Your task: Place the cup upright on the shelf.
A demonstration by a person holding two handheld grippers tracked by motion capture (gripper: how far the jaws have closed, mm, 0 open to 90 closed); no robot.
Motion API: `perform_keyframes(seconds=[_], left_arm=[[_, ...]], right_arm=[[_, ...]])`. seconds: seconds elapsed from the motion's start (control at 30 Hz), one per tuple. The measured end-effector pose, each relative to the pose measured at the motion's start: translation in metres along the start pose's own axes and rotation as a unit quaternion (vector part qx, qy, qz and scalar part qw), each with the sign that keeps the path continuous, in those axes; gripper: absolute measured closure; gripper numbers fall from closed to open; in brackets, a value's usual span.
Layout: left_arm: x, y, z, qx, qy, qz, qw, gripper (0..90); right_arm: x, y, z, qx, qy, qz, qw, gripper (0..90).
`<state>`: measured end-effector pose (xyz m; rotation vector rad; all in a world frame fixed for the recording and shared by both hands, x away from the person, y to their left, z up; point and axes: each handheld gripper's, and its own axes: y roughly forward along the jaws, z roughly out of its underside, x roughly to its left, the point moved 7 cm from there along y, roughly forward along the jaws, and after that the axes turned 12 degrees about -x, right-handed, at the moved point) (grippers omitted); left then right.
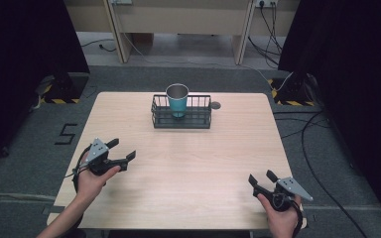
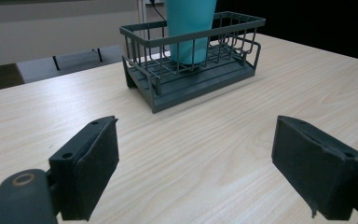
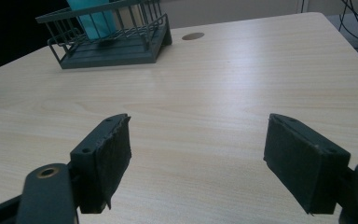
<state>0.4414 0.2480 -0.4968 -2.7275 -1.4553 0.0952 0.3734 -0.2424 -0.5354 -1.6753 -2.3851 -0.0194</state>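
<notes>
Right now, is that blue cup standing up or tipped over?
Upright: the cup stands inside the wire basket, open mouth facing up.

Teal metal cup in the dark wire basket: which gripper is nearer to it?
Left. The left gripper sits at the table's left side, below-left of the teal metal cup; the right gripper is at the near right edge.

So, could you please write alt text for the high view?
A teal cup stands in a dark wire basket at the far side of a wooden table. Near the front edge, the left gripper and right gripper are open, holding nothing.
</notes>
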Motion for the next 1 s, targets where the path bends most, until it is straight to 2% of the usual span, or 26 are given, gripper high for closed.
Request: perform_keyframes(seconds=[0.37, 0.6, 0.77, 0.87, 1.0], left_arm=[[0.011, -0.022, 0.015, 0.011, -0.010, -0.017, 0.9998, 14.2], [0.014, -0.031, 0.030, 0.021, -0.014, -0.025, 0.9994, 14.2], [0.013, -0.033, 0.033, 0.010, -0.027, -0.020, 0.9994, 14.6], [0.012, -0.035, 0.032, 0.008, -0.014, -0.020, 0.9997, 14.5], [0.011, -0.035, 0.030, 0.001, -0.016, -0.016, 0.9998, 14.5]], right_arm=[[0.000, 0.000, 0.000, 0.001, 0.001, 0.000, 1.0000, 23.6], [0.000, 0.000, 0.000, 0.002, 0.001, 0.001, 1.0000, 23.6], [0.000, 0.000, 0.000, 0.002, -0.001, 0.000, 1.0000, 23.6], [0.001, 0.001, 0.000, 0.005, -0.006, -0.003, 1.0000, 23.5], [0.002, 0.001, 0.001, 0.007, -0.008, -0.004, 0.9999, 23.2]])
